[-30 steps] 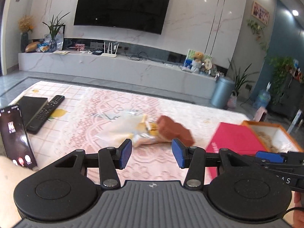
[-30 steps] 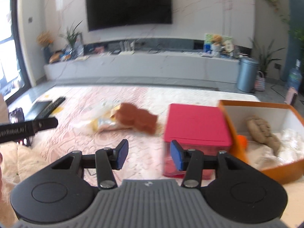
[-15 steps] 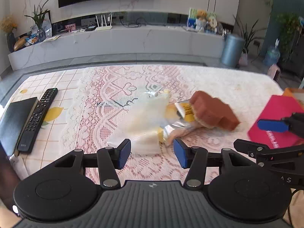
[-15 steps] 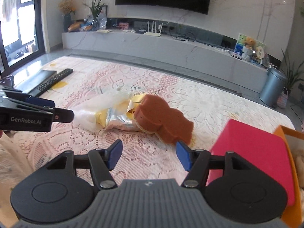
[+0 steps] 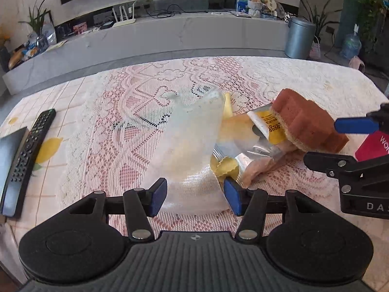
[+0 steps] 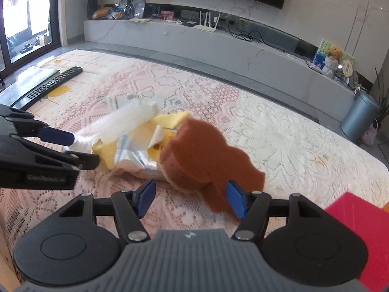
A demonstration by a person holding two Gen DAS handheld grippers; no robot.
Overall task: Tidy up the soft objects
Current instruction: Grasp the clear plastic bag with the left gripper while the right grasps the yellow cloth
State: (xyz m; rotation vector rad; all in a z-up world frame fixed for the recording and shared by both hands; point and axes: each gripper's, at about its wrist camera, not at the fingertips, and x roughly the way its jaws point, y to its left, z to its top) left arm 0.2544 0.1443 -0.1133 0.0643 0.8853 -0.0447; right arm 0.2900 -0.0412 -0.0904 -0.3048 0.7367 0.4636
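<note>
Left wrist view: the left claw [image 5: 195,196] points down at a tabletop [image 5: 291,77] under a pink and white lace cloth [image 5: 136,131]; its jaws are opening, the blue pads stand apart, and the near end of a clear plastic bag [image 5: 192,146] lies between them without being pressed. Just beyond the bag sit yellow pieces [image 5: 225,168] and a silvery packet with a yellow label [image 5: 267,127], and a brown sponge [image 5: 306,124] rests on the packet's right end. The right claw [image 5: 340,143] reaches in from the right edge, one blue pad touching the sponge, with a red box [image 5: 374,146] behind it. A black remote [image 5: 31,146] and a dark flat slab [image 5: 9,168] lie well apart at the left. Right wrist view: the right claw [image 6: 192,199] has its jaws spread, and the sponge [image 6: 204,155] lies between the pads, its near lobe against the right pad while the left pad stands clear of it. The packet [image 6: 136,155] and the bag [image 6: 116,124] stretch off to the left, where the left claw [image 6: 73,148] comes in with the bag's end between its fingers. The red box [image 6: 359,228] fills the lower right corner, and the remote [image 6: 53,85] lies far left.
</note>
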